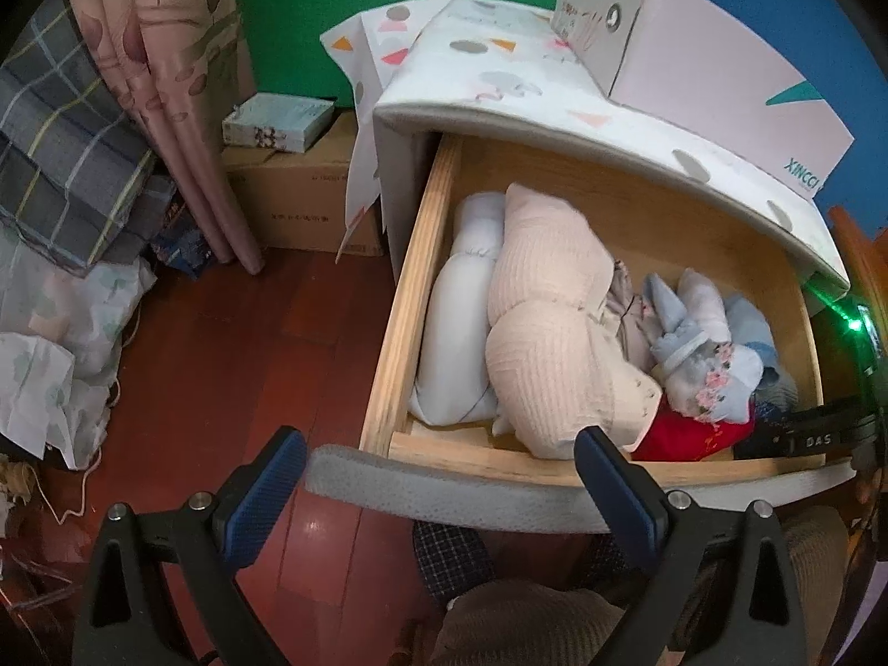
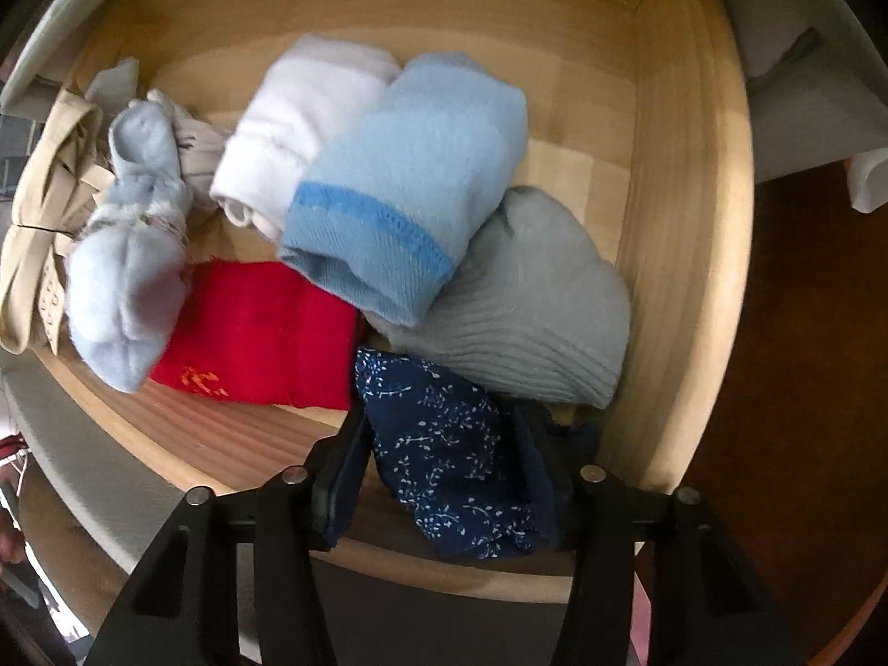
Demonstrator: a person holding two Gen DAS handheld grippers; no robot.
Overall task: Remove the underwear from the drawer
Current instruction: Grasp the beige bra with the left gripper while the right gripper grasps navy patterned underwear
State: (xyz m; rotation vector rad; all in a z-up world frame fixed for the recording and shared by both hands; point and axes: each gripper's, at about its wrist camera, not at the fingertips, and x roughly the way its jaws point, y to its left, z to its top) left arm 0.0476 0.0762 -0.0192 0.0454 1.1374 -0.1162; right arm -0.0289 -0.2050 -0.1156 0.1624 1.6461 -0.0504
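The drawer point(image 2: 655, 177) was pale bare wood, matt, with a visible grain. The navy underwear point(image 2: 444, 472) was thin printed cloth; the light blue roll point(image 2: 410, 183) beside it looked fleecy, with a stitched band. The grey piece point(image 2: 527, 299) was ribbed knit, the red piece point(image 2: 255, 327) soft cloth with embroidery. The big cream bundle point(image 1: 549, 322) was textured knit. The floor point(image 1: 233, 344) was dark red wood, glossy. The left claw point(image 1: 438, 494) had matt black plastic arms, metal rivets and rough blue pads point(image 1: 277, 472). The boxes point(image 1: 299, 194) were plain cardboard.
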